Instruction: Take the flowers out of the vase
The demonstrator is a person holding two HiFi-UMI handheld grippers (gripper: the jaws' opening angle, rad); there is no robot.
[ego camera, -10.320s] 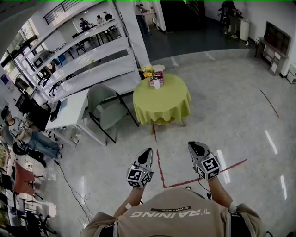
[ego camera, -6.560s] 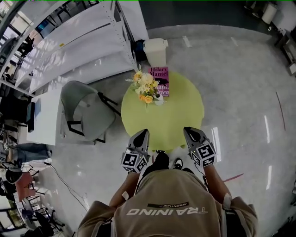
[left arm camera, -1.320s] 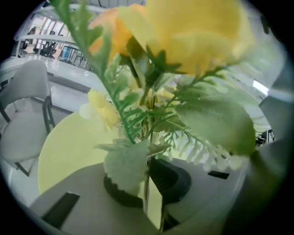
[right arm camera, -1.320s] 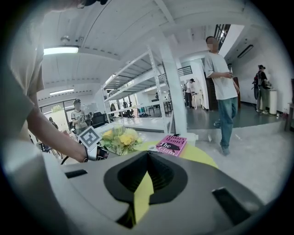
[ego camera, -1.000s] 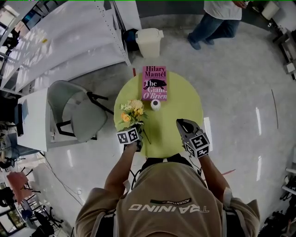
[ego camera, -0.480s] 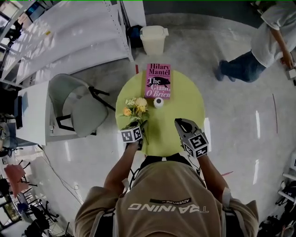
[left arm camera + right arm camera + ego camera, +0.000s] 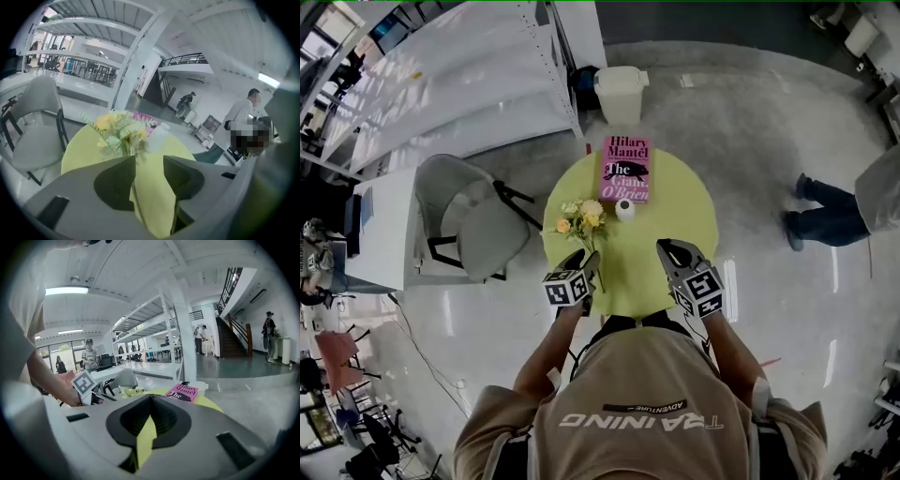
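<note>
Left gripper (image 7: 149,159) is over the near edge of the round table (image 7: 675,211), angled down, with its jaws parted a fair way and closing in as I watch. One thin green stem (image 7: 136,199) runs up the gap between them, close against the left jaw, but neither pad is pressing on it, so there's no grip right now

The flowers (image 7: 581,220) are out of the vase (image 7: 625,209) and lying on the yellow-green cloth. The yellow and cream heads fan out just ahead of the left gripper's tips, and the stems trail back under it. The little white vase stands upright beyond that gripper and off to its right, close to the blooms but apart from them

Further ahead again, past the vase, there's a pink book (image 7: 624,169) flat on the far side of the table

Right gripper (image 7: 151,398) hovers over the near right part of the cloth, well apart from the flowers, which are off to its left. Its jaws are drawn together at the tips with nothing in them, and only cloth shows through the slit below

Out to the left gripper's left is a grey chair (image 7: 478,220), pulled back from the table. Beyond the book a pale bin (image 7: 621,94) stands on the floor, and a person (image 7: 853,202) is over on the far right
</note>
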